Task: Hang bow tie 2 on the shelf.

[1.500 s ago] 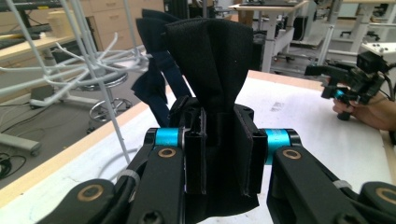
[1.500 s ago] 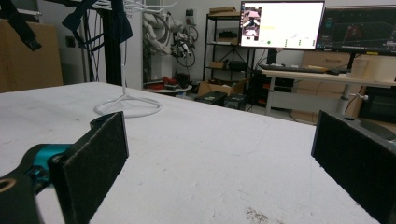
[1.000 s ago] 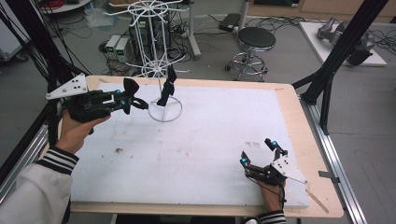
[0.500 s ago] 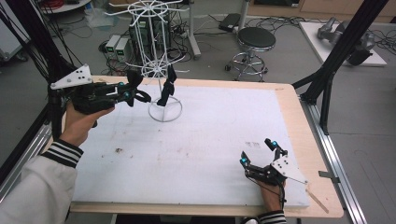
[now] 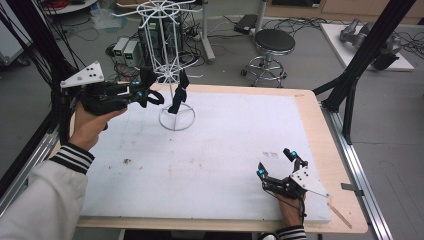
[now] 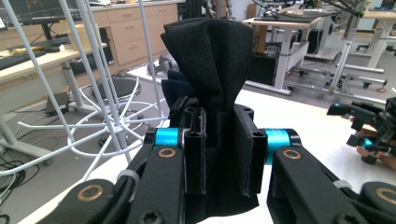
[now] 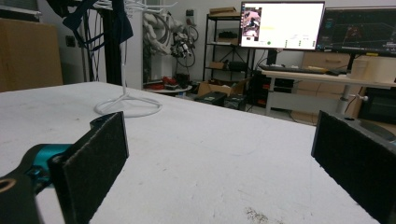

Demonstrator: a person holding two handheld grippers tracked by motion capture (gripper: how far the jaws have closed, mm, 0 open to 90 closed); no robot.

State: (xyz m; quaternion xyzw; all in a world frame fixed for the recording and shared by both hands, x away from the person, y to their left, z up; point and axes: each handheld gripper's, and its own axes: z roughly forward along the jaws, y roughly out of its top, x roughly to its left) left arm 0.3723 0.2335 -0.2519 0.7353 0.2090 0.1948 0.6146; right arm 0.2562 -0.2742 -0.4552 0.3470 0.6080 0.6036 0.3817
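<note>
Your left gripper [image 5: 145, 92], jaws clamped on a black cloth [image 6: 211, 79], holds it upright just beside the white wire rack [image 5: 172, 55]; your right gripper [image 5: 277, 167] rests wide open, well apart from it.

The left gripper [image 5: 145, 92], raised at ten o'clock on an outstretched forearm, has its jaws clamped together, pointing toward three o'clock. The right gripper [image 5: 277, 162] rests low at five o'clock, jaws spread wide.

A wire rack [image 5: 176, 75] stands at the far left of the table [image 5: 220, 150], with a cloth [image 5: 178, 95] hanging on it. The left gripper [image 5: 148, 93], raised just left of the rack, clamps another cloth [image 6: 219, 93]. The right gripper [image 5: 278, 164] rests at the table's near right corner. A stool [image 5: 272, 45] stands behind the table.
</note>
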